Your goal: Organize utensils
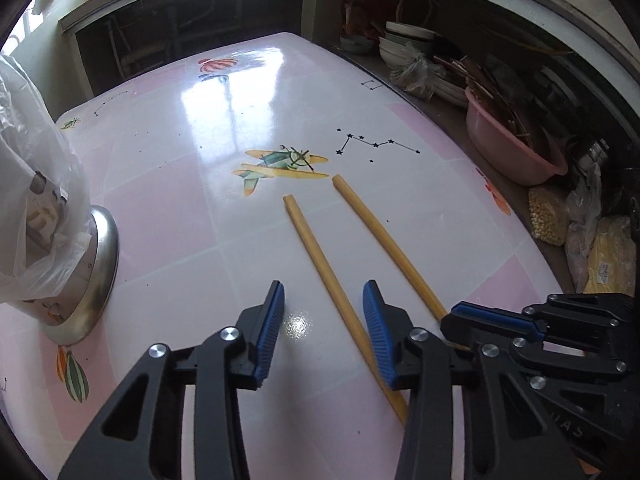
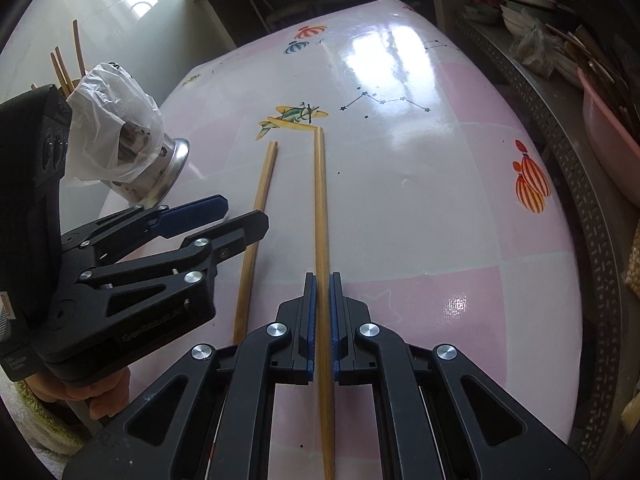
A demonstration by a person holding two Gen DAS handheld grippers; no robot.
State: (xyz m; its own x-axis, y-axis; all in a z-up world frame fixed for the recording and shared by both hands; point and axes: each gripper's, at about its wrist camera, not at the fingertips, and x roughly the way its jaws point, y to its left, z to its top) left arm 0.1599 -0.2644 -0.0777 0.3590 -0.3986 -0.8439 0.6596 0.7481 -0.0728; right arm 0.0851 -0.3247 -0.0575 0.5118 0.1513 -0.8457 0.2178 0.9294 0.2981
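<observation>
Pink and white squares cover the shiny tabletop, and it has little drawings on it: a yellow and green toy plane, striped balloons and black dots joined like stars. Behind the table is a dark shelf with a pink plastic basin and a stack of white bowls.

Two long yellow wooden chopsticks lie flat on the table, side by side but apart. The left chopstick runs from near the plane drawing back toward the left gripper. That gripper's blue fingers are spread wide apart. In the left wrist view the stick passes between them, close to the right-hand finger. I cannot tell if it touches that finger.

The right chopstick runs straight into the right gripper. Its blue pads are pressed close on both sides of the stick, so it is clamped on that chopstick. The stick's far tip sits just beside the plane drawing.

On the left side of the table stands a round silver metal holder with a crinkly white plastic bag over it. Thin brown sticks poke up behind the bag.
</observation>
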